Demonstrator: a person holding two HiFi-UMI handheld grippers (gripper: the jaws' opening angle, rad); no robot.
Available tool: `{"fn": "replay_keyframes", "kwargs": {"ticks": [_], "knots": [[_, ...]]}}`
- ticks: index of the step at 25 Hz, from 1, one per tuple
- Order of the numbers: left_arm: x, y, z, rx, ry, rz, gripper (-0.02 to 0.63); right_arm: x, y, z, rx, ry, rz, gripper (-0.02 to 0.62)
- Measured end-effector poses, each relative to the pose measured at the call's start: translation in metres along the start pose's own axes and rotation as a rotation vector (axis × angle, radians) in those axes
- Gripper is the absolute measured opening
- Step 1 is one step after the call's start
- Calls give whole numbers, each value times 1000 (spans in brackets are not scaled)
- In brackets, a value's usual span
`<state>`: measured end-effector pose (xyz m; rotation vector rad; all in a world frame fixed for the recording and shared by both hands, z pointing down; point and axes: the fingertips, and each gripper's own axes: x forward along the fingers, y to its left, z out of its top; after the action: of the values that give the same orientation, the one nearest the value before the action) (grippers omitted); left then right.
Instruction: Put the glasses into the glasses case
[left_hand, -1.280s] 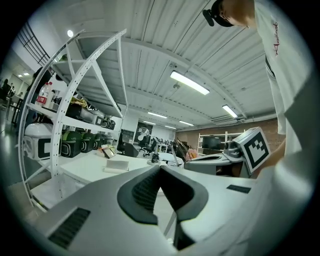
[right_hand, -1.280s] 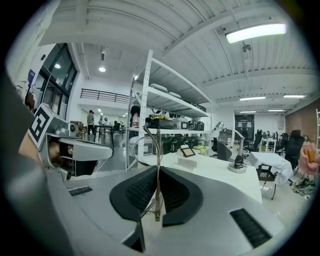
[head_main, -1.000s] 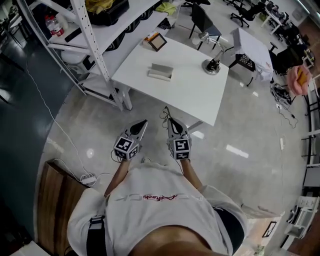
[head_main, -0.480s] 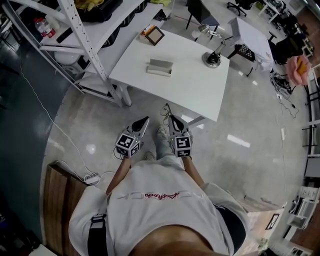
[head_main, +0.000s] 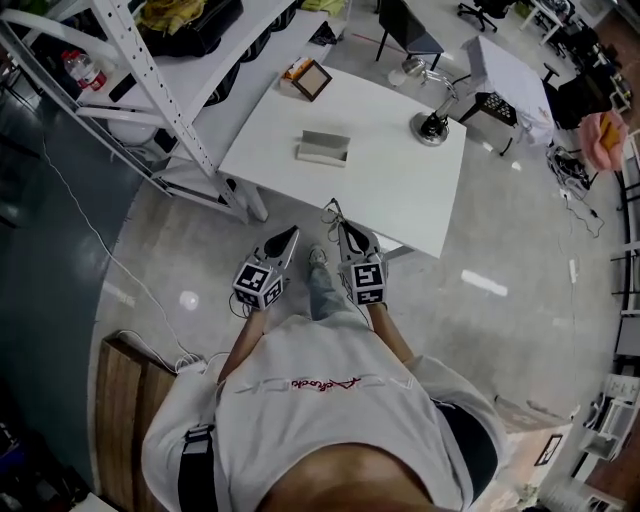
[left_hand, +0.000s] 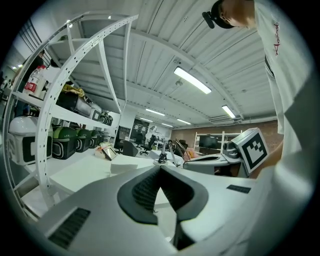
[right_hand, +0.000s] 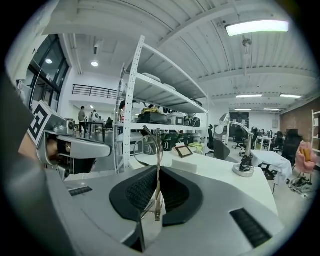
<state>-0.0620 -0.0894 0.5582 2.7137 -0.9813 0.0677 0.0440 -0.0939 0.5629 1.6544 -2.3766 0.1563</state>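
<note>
Closer since a second ago: counter (head_main: 400, 175), glasses case (head_main: 323, 147) at 12 o'clock. My right hand-held gripper (right_hand: 158, 171) pinches glasses (right_hand: 156, 149); left hand-held gripper (left_hand: 161, 169) closed, empty. Step: carrying. Next, likely: reach that case.

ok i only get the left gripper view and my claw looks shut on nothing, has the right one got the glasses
observer: yes, the right claw is shut on the glasses, a thin part of the frame held upright in it.
operator: are we at the table yet
observer: not quite. in the head view the left claw and the right claw show just short of the white table's near edge, and the glasses case lies farther in on it.
</note>
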Motion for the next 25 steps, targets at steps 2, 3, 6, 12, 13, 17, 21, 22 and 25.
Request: {"fn": "replay_keyframes", "kwargs": {"ticks": [2, 3, 6, 12, 13, 17, 21, 22, 25], "knots": [[14, 12, 7, 8, -5, 0, 9, 15, -9, 6, 0, -7, -1, 12], [21, 17, 10, 11, -5, 0, 9, 22, -14, 6, 1, -8, -2, 12], [40, 30, 15, 14, -2, 0, 9, 42, -27, 7, 9, -3, 0, 12], [84, 64, 36, 21, 7, 14, 9, 90, -58, 20, 14, 1, 12, 12], [92, 69, 40, 23, 12, 15, 9, 97, -64, 23, 15, 2, 14, 12], [124, 90, 51, 24, 11, 22, 9, 130, -85, 30, 19, 7, 27, 12], [152, 113, 59, 24, 14, 33, 9, 161, -105, 37, 24, 3, 39, 12], [159, 118, 62, 25, 16, 36, 9, 168, -109, 39, 27, 2, 44, 12], [179, 131, 69, 28, 15, 45, 9, 186, -122, 44, 31, -1, 56, 12]]}}
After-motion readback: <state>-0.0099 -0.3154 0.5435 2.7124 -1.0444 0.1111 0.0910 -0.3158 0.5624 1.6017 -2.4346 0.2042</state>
